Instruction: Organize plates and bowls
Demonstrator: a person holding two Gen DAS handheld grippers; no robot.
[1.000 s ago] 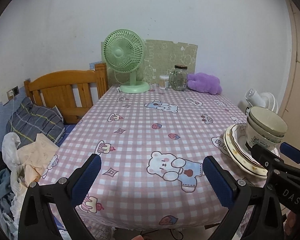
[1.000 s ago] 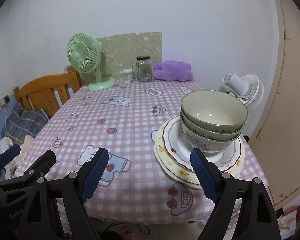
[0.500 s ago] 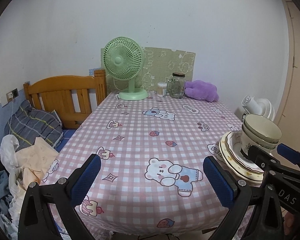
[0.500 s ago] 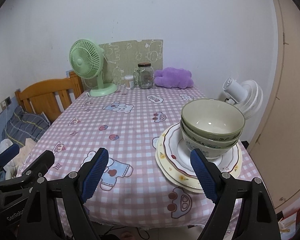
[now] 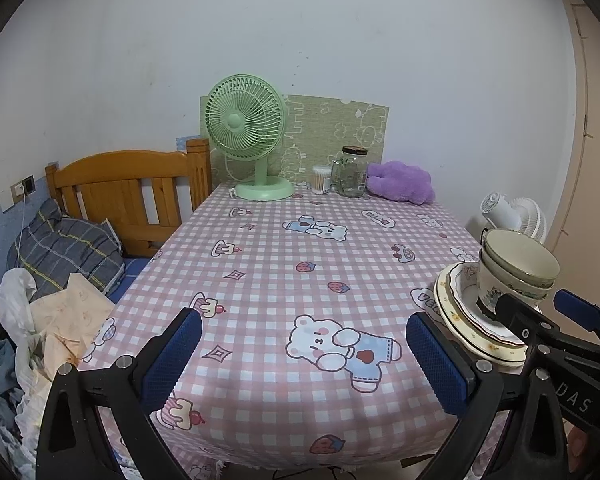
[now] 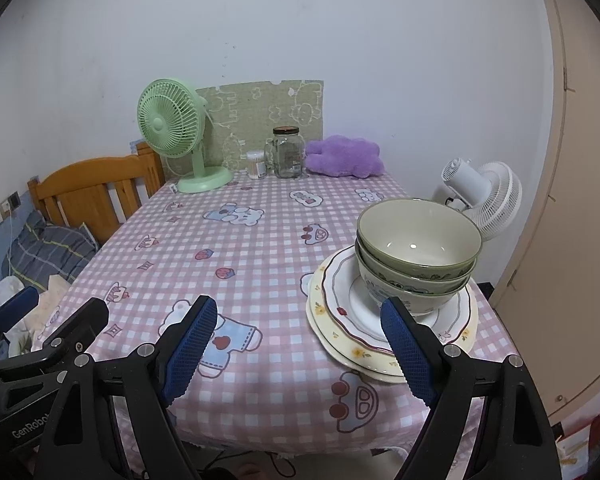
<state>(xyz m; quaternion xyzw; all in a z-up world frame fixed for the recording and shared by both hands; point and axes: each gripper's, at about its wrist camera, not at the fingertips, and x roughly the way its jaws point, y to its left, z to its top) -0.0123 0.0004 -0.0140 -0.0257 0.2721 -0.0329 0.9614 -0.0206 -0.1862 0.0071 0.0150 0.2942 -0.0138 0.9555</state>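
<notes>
Both hand-held units are idle. Right gripper (image 6: 300, 344) stands with its jaws wide apart and nothing between them, poised over the near edge of the table (image 6: 260, 248). Left gripper (image 5: 304, 356) is likewise spread wide and empty, aimed at bare cloth beside it.

Just beyond the right gripper's right finger sits the crockery: three bowls (image 6: 418, 248) nested one inside another, resting on a stack of plates (image 6: 340, 316), near the table's right front corner. In the left wrist view the same pile (image 5: 496, 292) lies to the right, partly behind the right gripper's frame.

Further out, at the far edge: a green fan (image 6: 176, 136), a glass jar (image 6: 288, 152), a purple plush toy (image 6: 344, 156). A white fan (image 6: 484, 196) stands off the table to the right.

Progress, as judged: the ware appears already gathered into one pile, bowls on plates. Whether this is the finished arrangement or the starting one cannot be told; no piece is in hand.

Against the earlier frames: both views now take in slightly more of the table front and wall, the pile sitting a little smaller in frame. Jaw spread is unchanged; the crockery has not shifted.
</notes>
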